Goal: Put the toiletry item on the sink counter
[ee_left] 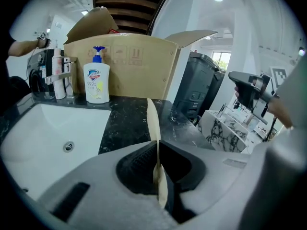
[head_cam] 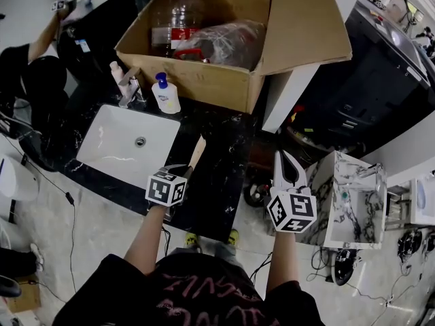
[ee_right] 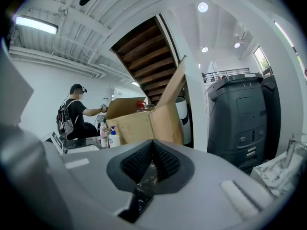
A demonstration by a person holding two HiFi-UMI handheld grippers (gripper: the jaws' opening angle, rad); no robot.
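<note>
Toiletry item: flat beige strip [ee_left: 152,123], gripped on edge in the left gripper [head_cam: 185,172] fingers, over the black marble surface [head_cam: 224,148] just right of the sink basin [head_cam: 109,151]
Long axis: points up-frame toward the cardboard box [head_cam: 204,80]
Box contents: red-capped bottle [head_cam: 178,19], clear plastic bag [head_cam: 228,43]
Nearby: pump soap bottle [head_cam: 166,95] beside the faucet [head_cam: 129,90], in front of the box
Right gripper [ee_right: 152,150]: fingers closed together, nothing seen between them
</note>
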